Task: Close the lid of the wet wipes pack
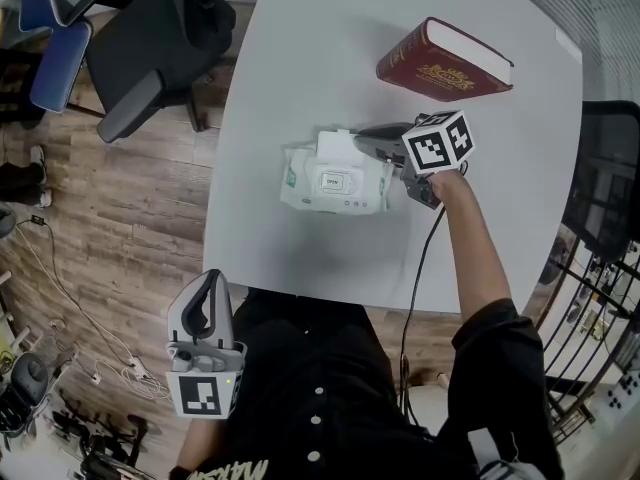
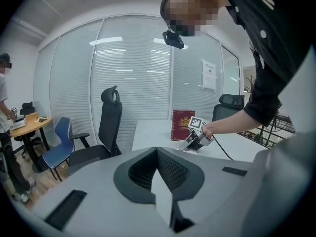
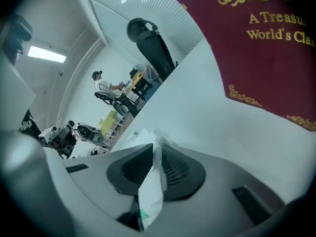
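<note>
Right gripper (image 1: 362,136) has its jaws drawn narrow onto a thin white flap (image 3: 150,191) with a touch of green print, which stands edge-on between the pads. That flap rises from the near upper edge of the wet wipes pack (image 1: 335,180), which lies flat on the bench (image 1: 300,58) just ahead of and below the jaws. Its long axis runs roughly along the line the gripper points, away from the tips. I judge that closing calls for carrying the flap forward and down over the top of the pack. This hand is by far the nearer. The left gripper (image 2: 157,151), jaws together on nothing, hangs off the bench edge by the person's body, well apart from the pack. Whether the pinched flap is the lid itself, a wipe or the wrapper's edge cannot be told, and the opening under it is hidden. A red book (image 1: 445,63) lies off to the right gripper's side, apart from the pack.
</note>
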A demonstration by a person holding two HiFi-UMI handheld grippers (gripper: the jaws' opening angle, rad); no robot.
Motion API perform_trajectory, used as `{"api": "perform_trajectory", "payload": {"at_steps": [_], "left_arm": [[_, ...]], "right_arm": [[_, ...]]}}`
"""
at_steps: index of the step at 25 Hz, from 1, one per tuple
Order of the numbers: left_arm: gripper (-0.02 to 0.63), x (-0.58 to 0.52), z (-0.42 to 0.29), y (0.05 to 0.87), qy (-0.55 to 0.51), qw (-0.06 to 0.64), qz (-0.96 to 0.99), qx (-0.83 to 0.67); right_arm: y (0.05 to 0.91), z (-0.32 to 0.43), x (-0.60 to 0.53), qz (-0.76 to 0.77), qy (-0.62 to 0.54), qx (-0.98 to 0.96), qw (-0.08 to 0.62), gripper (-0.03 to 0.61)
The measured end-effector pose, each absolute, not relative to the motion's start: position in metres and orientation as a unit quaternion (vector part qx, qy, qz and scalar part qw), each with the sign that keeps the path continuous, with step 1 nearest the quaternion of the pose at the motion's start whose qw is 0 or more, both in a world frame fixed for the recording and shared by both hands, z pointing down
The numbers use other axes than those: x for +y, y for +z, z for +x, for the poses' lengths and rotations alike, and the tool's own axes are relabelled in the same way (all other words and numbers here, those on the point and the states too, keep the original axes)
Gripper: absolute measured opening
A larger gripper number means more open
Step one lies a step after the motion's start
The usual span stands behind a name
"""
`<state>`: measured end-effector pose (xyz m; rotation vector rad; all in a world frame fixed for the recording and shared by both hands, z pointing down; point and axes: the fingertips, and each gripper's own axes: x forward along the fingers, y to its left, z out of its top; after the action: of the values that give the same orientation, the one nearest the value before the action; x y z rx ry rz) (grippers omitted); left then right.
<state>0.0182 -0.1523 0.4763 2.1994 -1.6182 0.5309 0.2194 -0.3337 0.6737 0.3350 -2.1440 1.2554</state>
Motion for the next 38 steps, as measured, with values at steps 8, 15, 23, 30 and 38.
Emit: {"api": "perform_trajectory", "payload": {"at_steps": [8,15,23,30,38], "left_arm": [[0.009,-0.155,0.02,0.465,0.174,0.157,0.789,-0.568],[0.009,-0.156,0.026,0.453,0.163,0.142,0.799,-0.561],[0.009,-0.165,0.034,0.428,0.137,0.098,0.817,-0.552],[0.009,-0.166,0.039,0.426,0.133,0.107,0.817,-0.55],[0.009,-0.167,0.051,0.431,0.136,0.114,0.824,-0.539]], "right_arm": [[0.656,0.221,-0.334,0.149,0.447,-0.835,0.285,0.055],[0.624,0.218,-0.313,0.158,0.333,-0.891,0.264,0.048],[0.616,0.219,-0.276,0.18,0.22,-0.92,0.27,0.06],[0.621,0.221,-0.257,0.184,0.16,-0.924,0.294,0.069],[0.64,0.216,-0.233,0.159,0.215,-0.921,0.283,0.132]]}}
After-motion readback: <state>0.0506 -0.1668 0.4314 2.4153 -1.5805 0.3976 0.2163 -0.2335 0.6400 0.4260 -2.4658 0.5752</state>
